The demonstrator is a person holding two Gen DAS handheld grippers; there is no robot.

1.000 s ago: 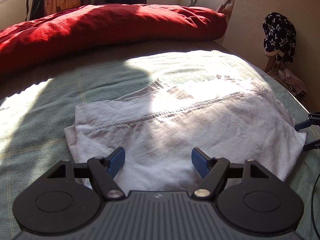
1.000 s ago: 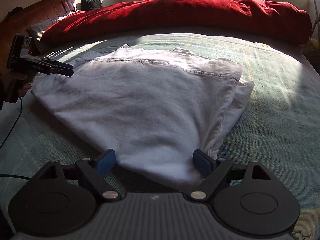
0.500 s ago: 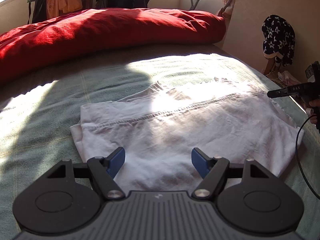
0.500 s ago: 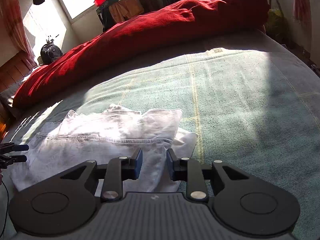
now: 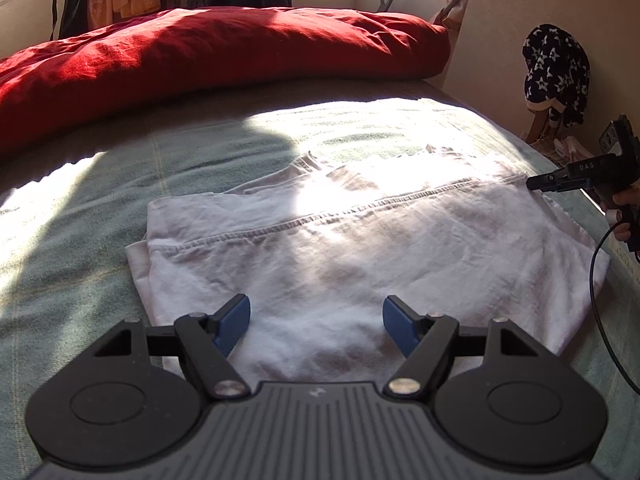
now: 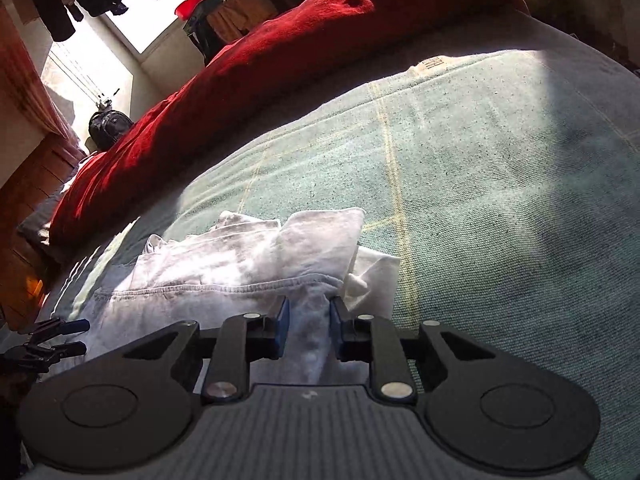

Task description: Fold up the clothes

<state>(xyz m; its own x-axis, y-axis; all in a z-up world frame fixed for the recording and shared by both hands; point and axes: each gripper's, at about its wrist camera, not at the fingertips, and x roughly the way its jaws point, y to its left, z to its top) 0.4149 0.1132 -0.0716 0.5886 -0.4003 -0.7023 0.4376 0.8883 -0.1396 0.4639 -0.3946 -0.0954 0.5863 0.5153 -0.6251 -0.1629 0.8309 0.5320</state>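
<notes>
A white folded garment (image 5: 360, 240) lies flat on the green blanket (image 5: 100, 200), with a stitched seam running across it. My left gripper (image 5: 316, 322) hovers open over the garment's near edge, its blue pads wide apart and cloth only below them. My right gripper (image 6: 308, 320) is shut on a bunched fold of the white garment (image 6: 200, 272) just below the seam. In the left wrist view the right gripper (image 5: 536, 182) reaches in from the right edge, jaws narrow, at the seam's end. The left gripper (image 6: 82, 335) shows at the far left of the right wrist view.
A thick red duvet (image 5: 200, 52) lies along the back of the bed. A star-patterned cloth (image 5: 556, 68) hangs on a chair by the right wall. A black cable (image 5: 596, 280) trails from the hand (image 5: 622, 216) holding the right gripper. A backpack (image 6: 108, 128) stands by the window.
My right gripper left the garment's near corner, rolled, moved to the seam at its side edge, and its jaws went from wide open to shut on the cloth. The left gripper stayed put.
</notes>
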